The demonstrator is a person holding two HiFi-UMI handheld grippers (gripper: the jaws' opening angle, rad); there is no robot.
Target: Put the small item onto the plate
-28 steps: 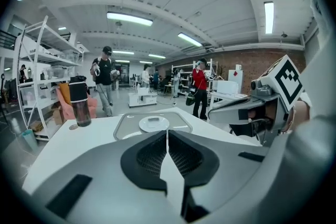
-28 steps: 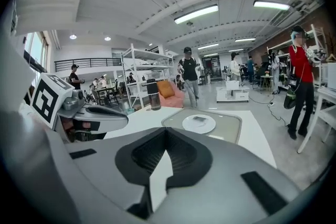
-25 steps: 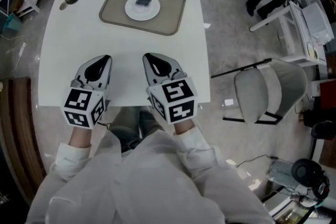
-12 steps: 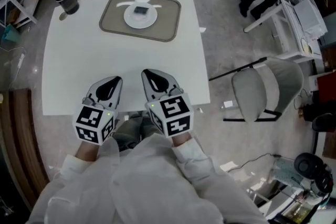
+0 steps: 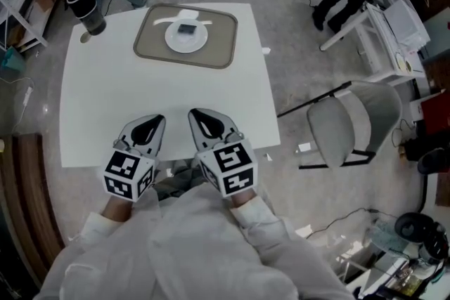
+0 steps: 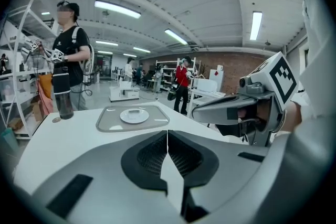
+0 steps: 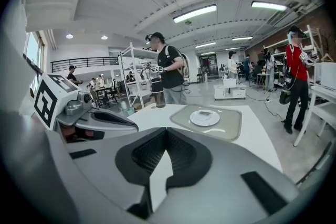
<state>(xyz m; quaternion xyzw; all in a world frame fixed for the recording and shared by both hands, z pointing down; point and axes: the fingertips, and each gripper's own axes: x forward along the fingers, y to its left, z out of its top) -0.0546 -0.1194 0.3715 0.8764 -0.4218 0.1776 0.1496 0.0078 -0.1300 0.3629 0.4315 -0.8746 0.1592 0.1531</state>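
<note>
jaws of the left gripper [image 5: 155,121] are pressed together with nothing between them, and those of the right gripper [image 5: 194,113] are closed on nothing too. both grippers sit side by side over the near edge of the white table [image 5: 140,91], well apart from the task's things. at the far end of the table lies a grey tray [image 5: 219,47], with a white plate [image 5: 171,43] in its middle. the small item [image 5: 186,29], dark and flat, lies on the plate. a black bottle [image 5: 86,5] stands at the table's far left corner. a grey chair [image 5: 355,119] stands to the right of the table.
</note>
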